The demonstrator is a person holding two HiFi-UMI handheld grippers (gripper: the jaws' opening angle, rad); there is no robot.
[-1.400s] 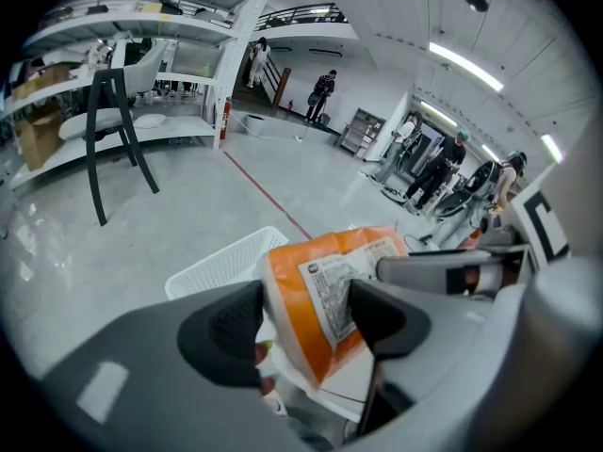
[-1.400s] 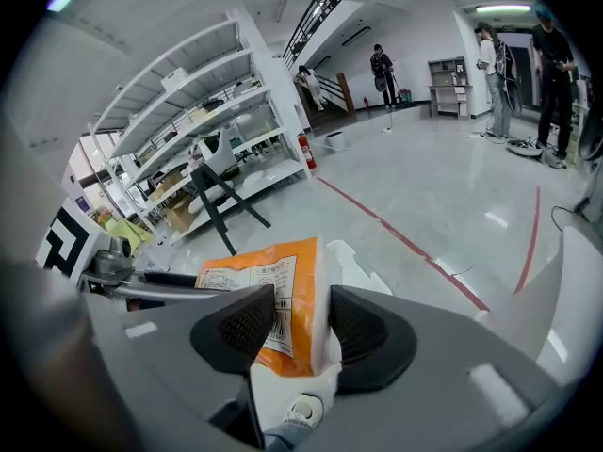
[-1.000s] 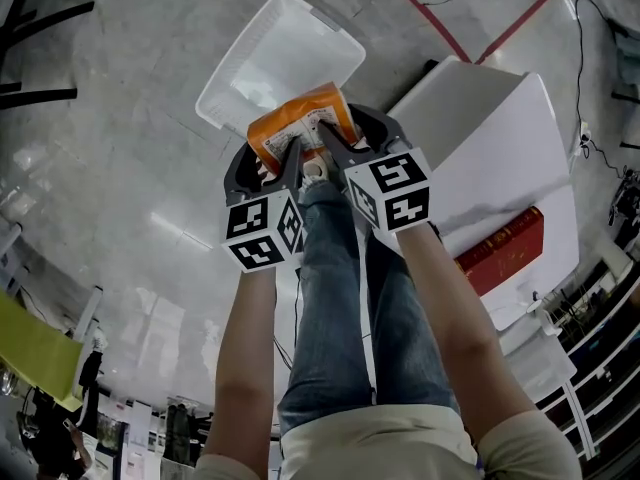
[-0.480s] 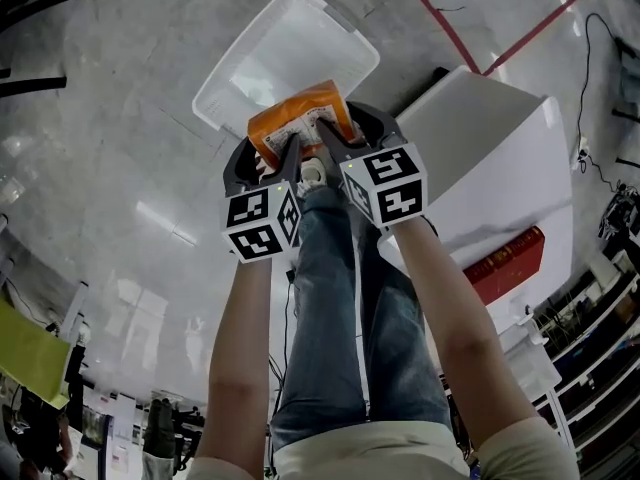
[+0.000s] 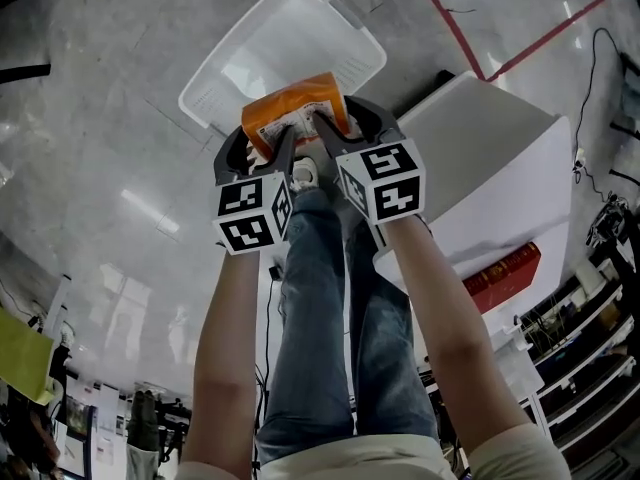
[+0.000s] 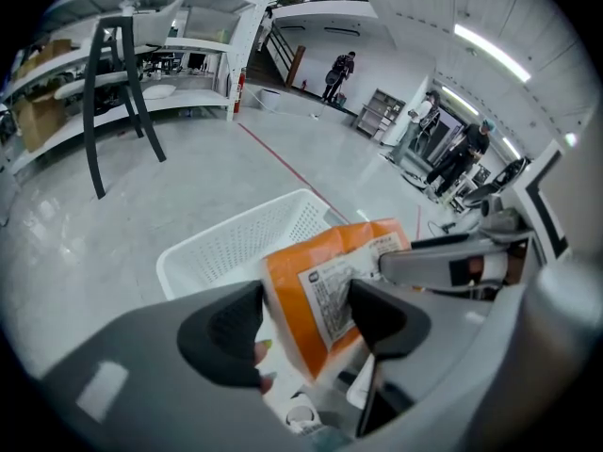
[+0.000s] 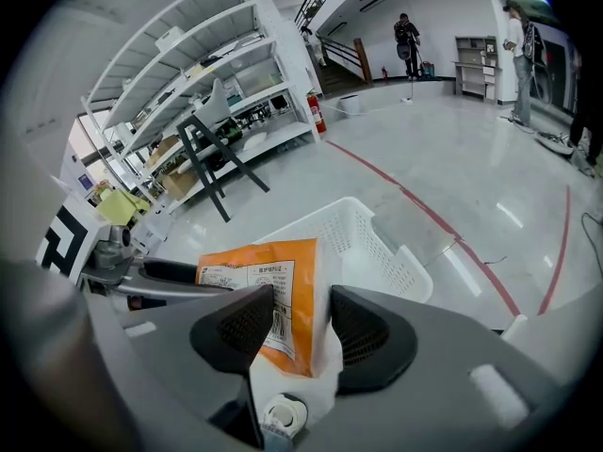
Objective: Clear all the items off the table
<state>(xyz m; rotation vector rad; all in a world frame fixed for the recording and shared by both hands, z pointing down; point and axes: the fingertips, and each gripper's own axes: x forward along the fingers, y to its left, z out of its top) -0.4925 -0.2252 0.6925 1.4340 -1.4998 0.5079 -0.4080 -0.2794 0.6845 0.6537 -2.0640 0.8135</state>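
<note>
An orange refill pouch (image 5: 293, 108) with a white printed label hangs over the near rim of a white perforated basket (image 5: 290, 38) on the floor. Both grippers hold it. My left gripper (image 5: 278, 146) is shut on the pouch's left side and my right gripper (image 5: 325, 128) on its right side. In the left gripper view the pouch (image 6: 325, 295) sits between the dark pads, with the basket (image 6: 236, 243) beyond. The right gripper view shows the pouch (image 7: 273, 295) pinched the same way, its white spout cap (image 7: 276, 412) pointing down, above the basket (image 7: 372, 243).
A white table (image 5: 500, 158) stands at the right with a red book (image 5: 505, 273) on it. The person's legs in jeans (image 5: 330, 298) are below the grippers. A red tape line (image 5: 465, 43) crosses the floor. A black chair (image 6: 113, 92), shelves and people are far off.
Both grippers have sunk together with the pouch toward the basket. Their hold on it looks unchanged.
</note>
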